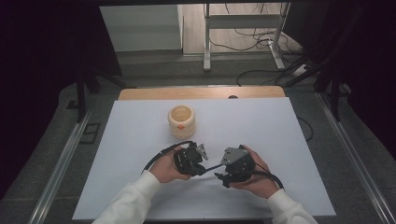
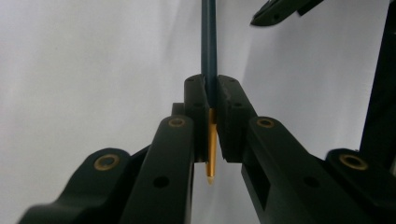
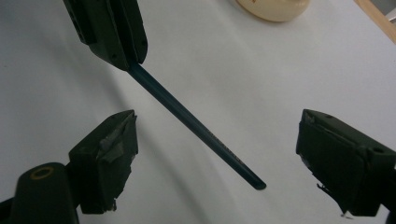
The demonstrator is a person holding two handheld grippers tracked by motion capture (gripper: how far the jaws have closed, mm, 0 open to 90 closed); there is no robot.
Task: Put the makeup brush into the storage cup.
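Observation:
A thin dark teal pen [image 2: 208,37] with a gold tip is clamped between the jaws of my left gripper [image 2: 211,81], gold end pointing back toward the camera. In the high view the left gripper [image 1: 203,169] and right gripper [image 1: 220,171] face each other low over the white sheet, with the pen [image 1: 214,166] bridging them. My right gripper [image 3: 217,126] is open, one jaw on each side of the pen [image 3: 187,116] near its free end, touching nothing. The left gripper [image 3: 133,58] holds the pen's other end at the upper left of the right gripper view.
A cream cup [image 1: 187,128] with an orange spot stands on the white sheet [image 1: 261,135] behind the grippers; its base [image 3: 275,9] shows at the top of the right gripper view. The wooden table edge [image 1: 201,93] runs along the back. Cables and a stand lie on the floor beyond.

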